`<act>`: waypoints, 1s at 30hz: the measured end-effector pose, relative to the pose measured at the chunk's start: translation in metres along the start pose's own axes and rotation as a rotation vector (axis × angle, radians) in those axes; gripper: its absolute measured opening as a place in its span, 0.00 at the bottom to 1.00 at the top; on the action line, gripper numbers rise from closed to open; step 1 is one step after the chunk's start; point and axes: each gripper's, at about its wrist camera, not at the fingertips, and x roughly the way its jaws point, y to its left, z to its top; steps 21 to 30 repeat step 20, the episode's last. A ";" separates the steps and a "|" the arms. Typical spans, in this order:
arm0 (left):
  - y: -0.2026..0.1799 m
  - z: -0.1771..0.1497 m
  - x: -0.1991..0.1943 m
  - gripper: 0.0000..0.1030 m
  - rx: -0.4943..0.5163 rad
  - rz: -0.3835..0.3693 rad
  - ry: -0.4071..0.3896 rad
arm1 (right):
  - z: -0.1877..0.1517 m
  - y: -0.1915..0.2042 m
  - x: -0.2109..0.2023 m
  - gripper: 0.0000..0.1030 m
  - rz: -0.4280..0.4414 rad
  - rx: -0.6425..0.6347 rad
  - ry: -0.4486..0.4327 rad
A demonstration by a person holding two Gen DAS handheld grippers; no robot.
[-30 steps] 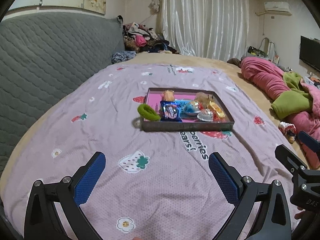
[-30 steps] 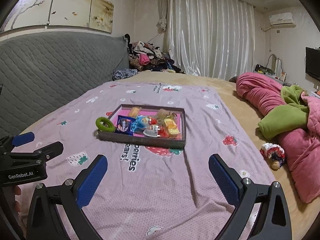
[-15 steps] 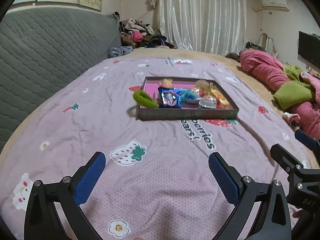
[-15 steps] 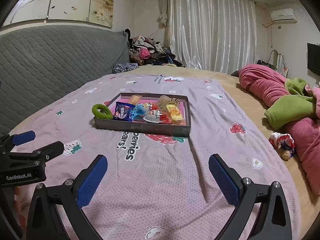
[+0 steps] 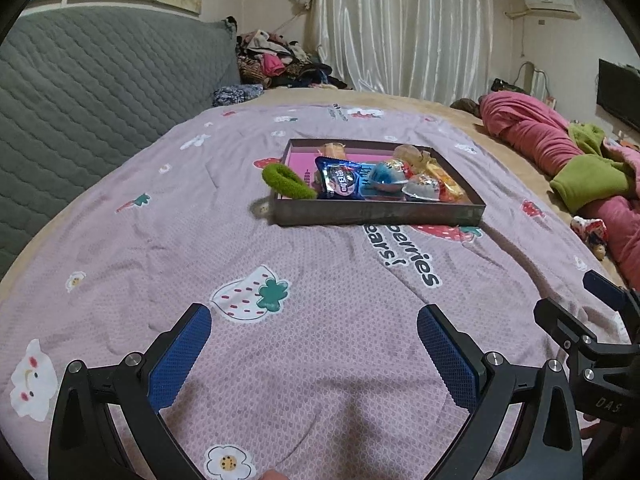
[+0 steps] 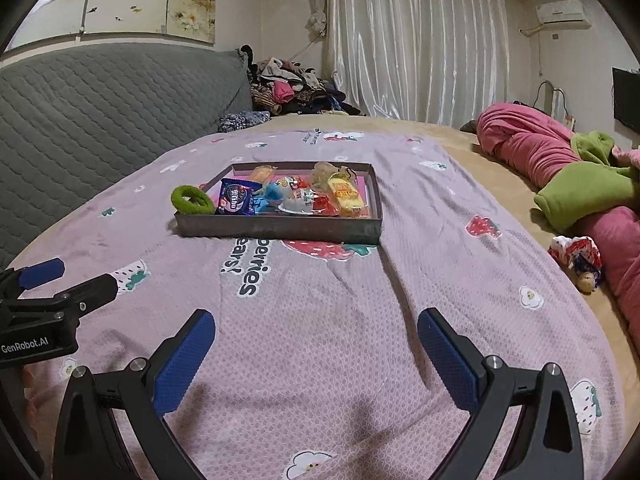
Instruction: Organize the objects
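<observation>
A shallow dark tray (image 5: pixel 380 214) (image 6: pixel 280 228) with a pink floor lies on the pink strawberry bedspread. It holds a blue snack packet (image 5: pixel 340 180) (image 6: pixel 236 198), a blue wrapped sweet (image 5: pixel 386 176), a clear dome sweet (image 5: pixel 422 188) and a yellow packet (image 6: pixel 346 196). A green ring (image 5: pixel 286 182) (image 6: pixel 192 200) leans on the tray's left rim. My left gripper (image 5: pixel 314 344) and right gripper (image 6: pixel 316 344) are both open and empty, low over the bedspread, well short of the tray.
A grey quilted headboard (image 5: pixel 100 80) runs along the left. Pink and green bedding (image 6: pixel 580 184) is heaped at the right, with a small doll (image 6: pixel 578 260) beside it. A clothes pile (image 6: pixel 296 88) sits at the back by the curtains.
Both grippers have moved forward and lower toward the tray, which now looks larger and nearer. Both stay open and empty.
</observation>
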 end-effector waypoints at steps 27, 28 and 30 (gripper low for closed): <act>-0.003 -0.002 0.008 1.00 -0.009 0.038 -0.026 | -0.001 -0.008 0.006 0.99 -0.035 0.005 0.017; -0.003 -0.002 0.008 1.00 -0.009 0.038 -0.026 | -0.001 -0.008 0.006 0.99 -0.035 0.005 0.017; -0.003 -0.002 0.008 1.00 -0.009 0.038 -0.026 | -0.001 -0.008 0.006 0.99 -0.035 0.005 0.017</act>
